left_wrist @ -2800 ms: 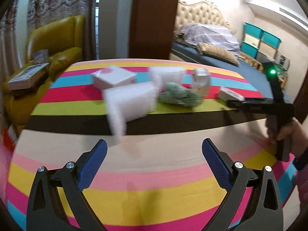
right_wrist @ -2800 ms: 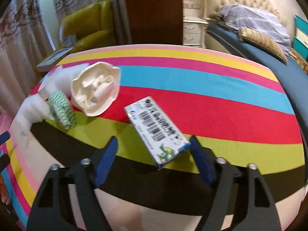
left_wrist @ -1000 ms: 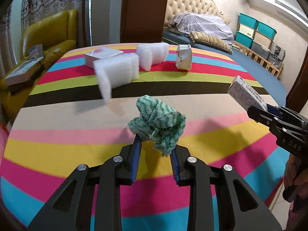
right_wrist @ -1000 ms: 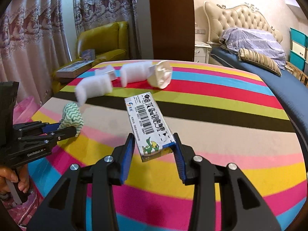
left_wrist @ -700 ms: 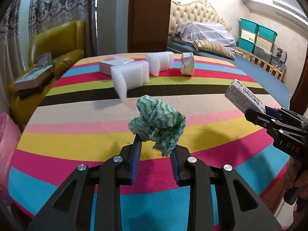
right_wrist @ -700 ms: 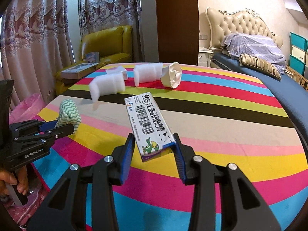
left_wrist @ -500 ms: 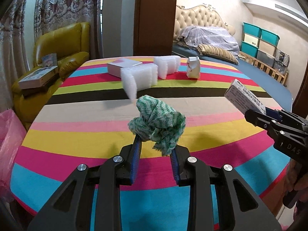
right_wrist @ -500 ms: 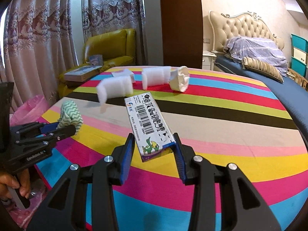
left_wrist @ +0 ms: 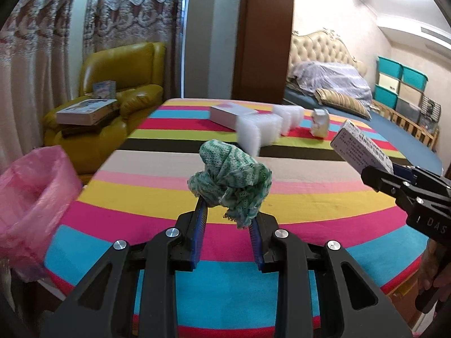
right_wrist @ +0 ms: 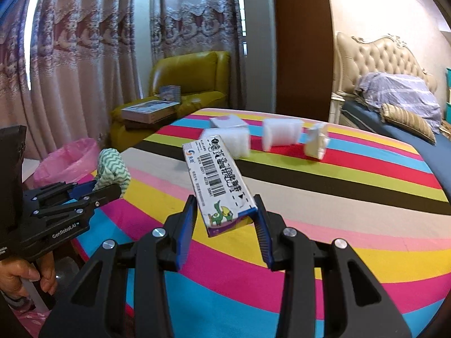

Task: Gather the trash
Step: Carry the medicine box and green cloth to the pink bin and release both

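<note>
Right now your left hand-held gripper [left_wrist: 227, 222] is clamped on a crumpled green-and-white cloth [left_wrist: 231, 181], lifted clear above the near edge of the desk [left_wrist: 310, 194], which wears a striped cover of many colours. Your right hand-held gripper [right_wrist: 227, 221] is closed on a long white carton [right_wrist: 218, 181] with a barcode on its upper face and a green cartoon figure at the end nearest you; the carton tilts up and away from the fingers and is also held off the desk.

Off the desk's left edge, beside the left hand-held gripper, stands a bin lined with a pink plastic bag [left_wrist: 33, 194], its mouth open. From the right wrist view the same pink bag [right_wrist: 70, 157] sits beyond the cloth, near the desk's far left edge.

Toward the far edge of the desk lie the things not yet picked up: a flat white box [left_wrist: 232, 114], a white foam block [left_wrist: 258, 133] just in front of it, a second white foam block [left_wrist: 290, 118] beside it, and a small crumpled white container [left_wrist: 320, 122] further right. They are blurred, so you cannot tell whether they touch each other.

Beyond the desk's far left corner a yellow armchair [left_wrist: 121, 84] carries a stack of books [left_wrist: 86, 111]. To the right of the desk is a bed [right_wrist: 394, 104] with a tufted headboard.
</note>
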{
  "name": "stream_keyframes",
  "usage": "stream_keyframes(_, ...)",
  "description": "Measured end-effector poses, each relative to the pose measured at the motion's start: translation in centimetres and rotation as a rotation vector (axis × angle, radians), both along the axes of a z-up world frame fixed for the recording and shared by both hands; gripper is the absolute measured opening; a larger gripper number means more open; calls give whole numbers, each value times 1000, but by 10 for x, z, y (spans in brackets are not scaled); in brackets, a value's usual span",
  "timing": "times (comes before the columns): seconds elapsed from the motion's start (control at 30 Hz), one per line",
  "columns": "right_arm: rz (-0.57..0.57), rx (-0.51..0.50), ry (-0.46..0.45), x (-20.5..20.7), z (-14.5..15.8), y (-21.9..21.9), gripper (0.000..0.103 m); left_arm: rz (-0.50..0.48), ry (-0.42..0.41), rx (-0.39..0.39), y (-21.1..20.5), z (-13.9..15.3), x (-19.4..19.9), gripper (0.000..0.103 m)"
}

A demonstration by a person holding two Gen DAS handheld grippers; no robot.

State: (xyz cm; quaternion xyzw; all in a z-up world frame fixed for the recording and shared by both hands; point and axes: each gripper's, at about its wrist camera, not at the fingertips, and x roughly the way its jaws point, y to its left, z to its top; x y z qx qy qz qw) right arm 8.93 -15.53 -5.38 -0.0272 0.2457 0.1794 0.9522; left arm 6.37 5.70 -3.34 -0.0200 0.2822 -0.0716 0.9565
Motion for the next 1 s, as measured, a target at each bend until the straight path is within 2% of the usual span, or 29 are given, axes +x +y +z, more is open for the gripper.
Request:
stream_keyframes(0.3,170,-38,24,4,-3,69,39,117,-53,13,59,6,-31,28)
stream_keyframes(0.7,380,-47,65,18,0,162,39,341,-73,28,162,22,-65,28)
stream_keyframes(1.0,509,-24,106,48,17,246,39,408,-10,17,235,32,-46,28)
